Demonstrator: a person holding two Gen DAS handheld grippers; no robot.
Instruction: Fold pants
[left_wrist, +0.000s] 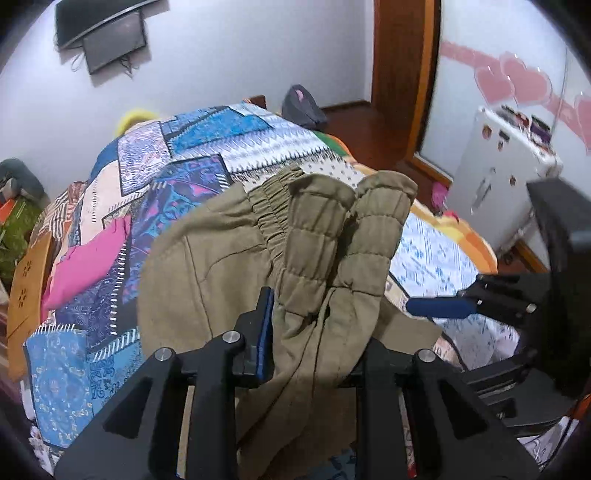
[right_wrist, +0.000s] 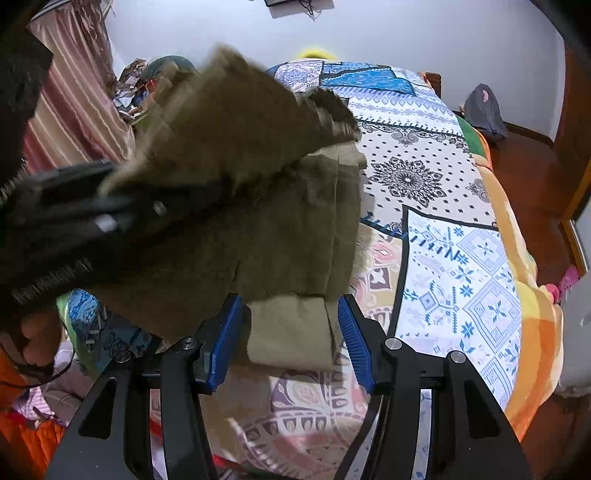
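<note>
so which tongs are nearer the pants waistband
Left. The left tongs are clamped on the pants just below the elastic waistband; the right tongs sit open around a lower edge.

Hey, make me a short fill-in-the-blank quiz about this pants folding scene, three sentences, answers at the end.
1. The pants are ____ in color.
2. The left gripper is shut on the ____.
3. The right gripper, with blue pads, has its jaws ____ above the bedspread.

Answers: olive; pants; open
</note>
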